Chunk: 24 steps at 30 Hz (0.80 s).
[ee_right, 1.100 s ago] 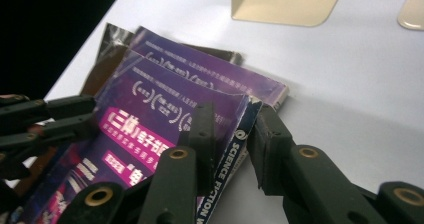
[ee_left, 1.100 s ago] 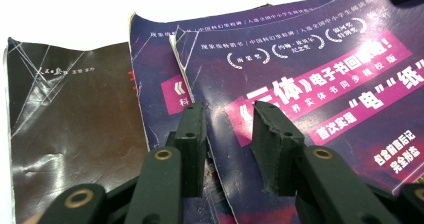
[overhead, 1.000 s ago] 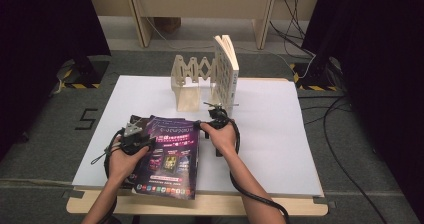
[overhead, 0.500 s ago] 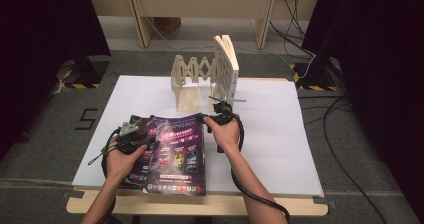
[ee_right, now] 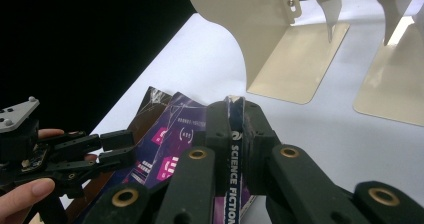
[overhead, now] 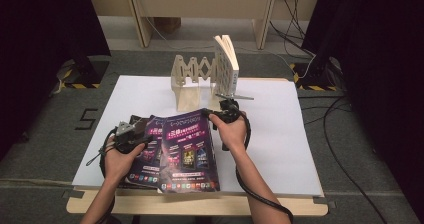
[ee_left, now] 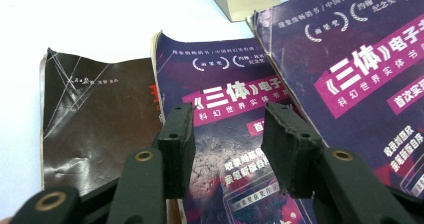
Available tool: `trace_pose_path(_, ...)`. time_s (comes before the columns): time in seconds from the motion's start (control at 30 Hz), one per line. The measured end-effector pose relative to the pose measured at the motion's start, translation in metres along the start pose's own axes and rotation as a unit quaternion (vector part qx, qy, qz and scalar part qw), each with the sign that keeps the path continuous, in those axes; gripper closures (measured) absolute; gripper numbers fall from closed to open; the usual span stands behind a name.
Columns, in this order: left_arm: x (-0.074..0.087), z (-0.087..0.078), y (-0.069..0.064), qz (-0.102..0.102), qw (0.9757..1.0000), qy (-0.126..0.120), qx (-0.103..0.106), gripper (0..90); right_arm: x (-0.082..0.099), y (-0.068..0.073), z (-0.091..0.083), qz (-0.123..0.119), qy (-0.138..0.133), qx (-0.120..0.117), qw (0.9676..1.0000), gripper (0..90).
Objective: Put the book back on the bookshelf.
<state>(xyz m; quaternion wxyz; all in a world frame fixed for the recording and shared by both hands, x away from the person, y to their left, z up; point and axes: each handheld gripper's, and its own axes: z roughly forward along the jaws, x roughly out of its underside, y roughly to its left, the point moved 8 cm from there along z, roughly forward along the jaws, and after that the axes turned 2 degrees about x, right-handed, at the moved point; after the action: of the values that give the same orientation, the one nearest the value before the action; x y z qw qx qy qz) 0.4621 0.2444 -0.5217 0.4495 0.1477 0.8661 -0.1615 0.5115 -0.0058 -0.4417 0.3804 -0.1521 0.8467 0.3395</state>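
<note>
The left gripper, black and two-jawed with a grey three-cornered plate on top, lies low in the person's left hand, pointing across toward the other hand. Its jaws have just been opening and stand apart, nothing pressed between its pads. The right gripper, black likewise, is raised in the right hand, forearm reaching forward. Its jaws have just been closing and clamp a thin purple magazine spine.
</note>
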Motion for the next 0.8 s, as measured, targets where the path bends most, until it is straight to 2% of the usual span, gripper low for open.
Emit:
trace_pose_path(0.57, -0.001, -0.003, 0.009, -0.013, 0.9998, -0.011, -0.011, 54.4, -0.010, 0.003, -0.021, -0.007, -0.025, 0.004, 0.9997, 85.2)
trace_pose_path(0.8, -0.002, -0.002, 0.013, -0.019, 0.9994, -0.023, -0.017, 52.1, -0.018, 0.002, -0.032, -0.013, -0.044, 0.013, 0.9989, 85.2)
